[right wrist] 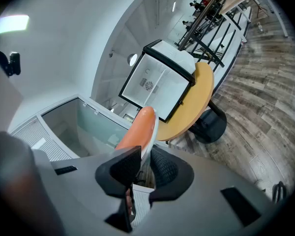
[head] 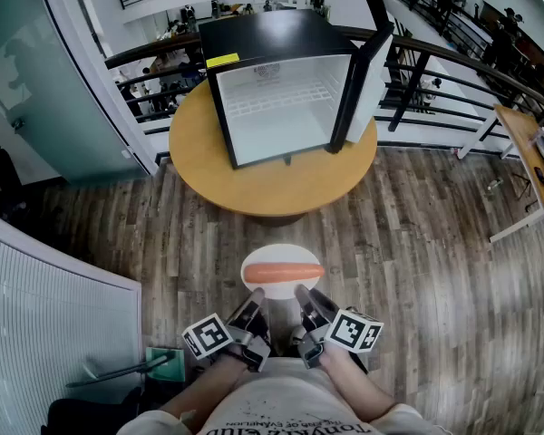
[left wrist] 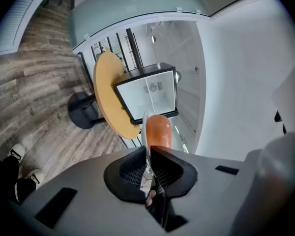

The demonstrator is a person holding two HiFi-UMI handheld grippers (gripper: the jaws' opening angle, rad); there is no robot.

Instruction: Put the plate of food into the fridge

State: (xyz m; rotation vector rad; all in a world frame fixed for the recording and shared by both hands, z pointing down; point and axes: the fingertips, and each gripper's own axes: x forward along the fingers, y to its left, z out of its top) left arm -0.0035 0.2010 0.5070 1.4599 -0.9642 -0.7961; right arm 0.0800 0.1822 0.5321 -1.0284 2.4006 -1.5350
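Observation:
A white plate (head: 281, 252) with an orange sausage (head: 284, 273) on it is held level in the air over the wooden floor. My left gripper (head: 257, 294) is shut on its near left rim. My right gripper (head: 301, 293) is shut on the near right rim. In the left gripper view the plate (left wrist: 145, 124) runs edge-on between the black pads with the sausage (left wrist: 159, 130) beside it. The right gripper view shows the same plate (right wrist: 151, 134) and sausage (right wrist: 137, 130). Ahead, the black mini fridge (head: 281, 84) stands on a round wooden table (head: 272, 175), its door (head: 367, 75) swung open to the right.
A black railing (head: 453, 62) curves behind the table. At the far right stands a wooden desk (head: 530, 152). A glass partition (head: 36, 71) and a white ribbed panel (head: 45, 306) lie to the left. The fridge interior shows a white wire shelf (head: 281, 98).

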